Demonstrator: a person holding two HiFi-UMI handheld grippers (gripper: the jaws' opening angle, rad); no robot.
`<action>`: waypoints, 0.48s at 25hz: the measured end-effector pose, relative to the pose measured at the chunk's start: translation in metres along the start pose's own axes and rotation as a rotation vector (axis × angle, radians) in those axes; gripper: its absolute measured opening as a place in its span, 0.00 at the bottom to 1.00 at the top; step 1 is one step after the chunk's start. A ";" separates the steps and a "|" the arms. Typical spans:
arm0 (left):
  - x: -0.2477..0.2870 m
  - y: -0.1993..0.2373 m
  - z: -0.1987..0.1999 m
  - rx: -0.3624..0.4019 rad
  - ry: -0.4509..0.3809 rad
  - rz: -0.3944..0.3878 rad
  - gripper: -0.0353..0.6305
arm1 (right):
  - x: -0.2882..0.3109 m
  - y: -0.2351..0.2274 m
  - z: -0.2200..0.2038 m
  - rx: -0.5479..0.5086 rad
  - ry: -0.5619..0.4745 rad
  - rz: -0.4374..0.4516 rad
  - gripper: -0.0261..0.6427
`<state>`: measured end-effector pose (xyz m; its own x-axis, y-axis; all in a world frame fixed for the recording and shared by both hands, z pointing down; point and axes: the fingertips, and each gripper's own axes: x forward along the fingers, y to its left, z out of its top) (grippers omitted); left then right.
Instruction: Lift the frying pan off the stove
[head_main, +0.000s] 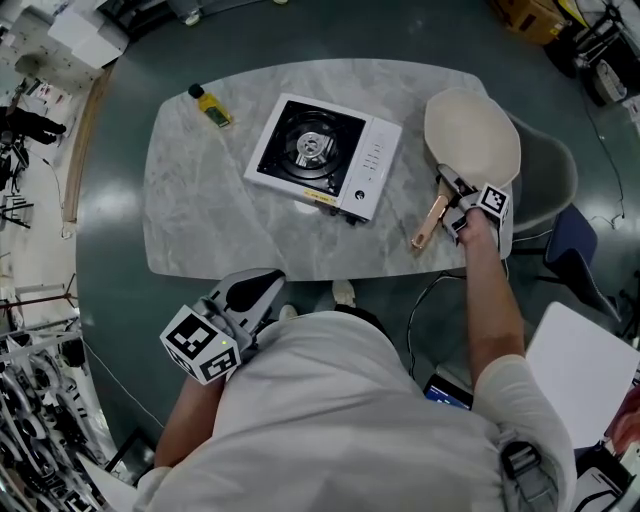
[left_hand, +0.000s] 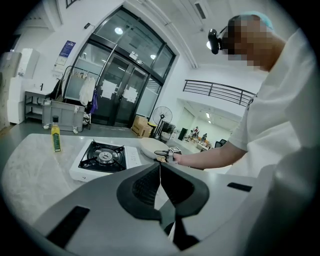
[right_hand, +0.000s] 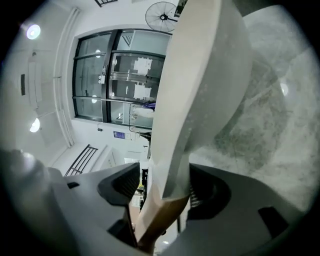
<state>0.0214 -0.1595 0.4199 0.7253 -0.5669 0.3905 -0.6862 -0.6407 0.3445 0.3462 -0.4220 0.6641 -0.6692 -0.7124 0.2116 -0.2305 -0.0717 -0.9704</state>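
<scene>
Frying pan: the cream frying pan (head_main: 472, 135) lies on the right end of the counter (head_main: 200, 200), off the stove and to its right, with its wooden handle (head_main: 430, 222) pointing toward us.
Stove: the white stove (head_main: 322, 155) sits mid-counter with its black burner bare.
Right tongs: the right tongs (head_main: 447, 205) straddle the handle. In the right gripper view we see the pads spread, with a gap between one pad and the wood, so the hold is released though the handle stands between them.
Left tongs: the left tongs (head_main: 262, 285) hang low by our torso, off the counter's near edge, with the pads pressed together on nothing.
Bottle: a small yellow bottle (head_main: 211, 107) stands near the far left corner, well apart from the stove.
Hard to make out: from the head view we cannot tell whether the pan's far rim overhangs the counter edge. The pan fills most of the right gripper view and hides the stove there. Our torso covers part of the counter's near edge. In the left gripper view the pan is small and partly behind the right tongs.
</scene>
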 end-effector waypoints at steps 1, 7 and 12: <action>-0.002 0.001 0.000 -0.001 -0.004 -0.005 0.08 | -0.004 0.000 0.000 -0.002 -0.015 -0.010 0.48; -0.014 0.006 -0.008 0.006 -0.008 -0.057 0.08 | -0.034 -0.006 -0.009 -0.013 -0.094 -0.080 0.56; -0.031 0.008 -0.015 0.018 -0.013 -0.114 0.08 | -0.072 0.007 -0.022 -0.038 -0.168 -0.108 0.56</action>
<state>-0.0079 -0.1396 0.4231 0.7992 -0.4965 0.3388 -0.5984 -0.7102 0.3710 0.3771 -0.3553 0.6448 -0.5127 -0.8087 0.2884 -0.3232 -0.1294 -0.9374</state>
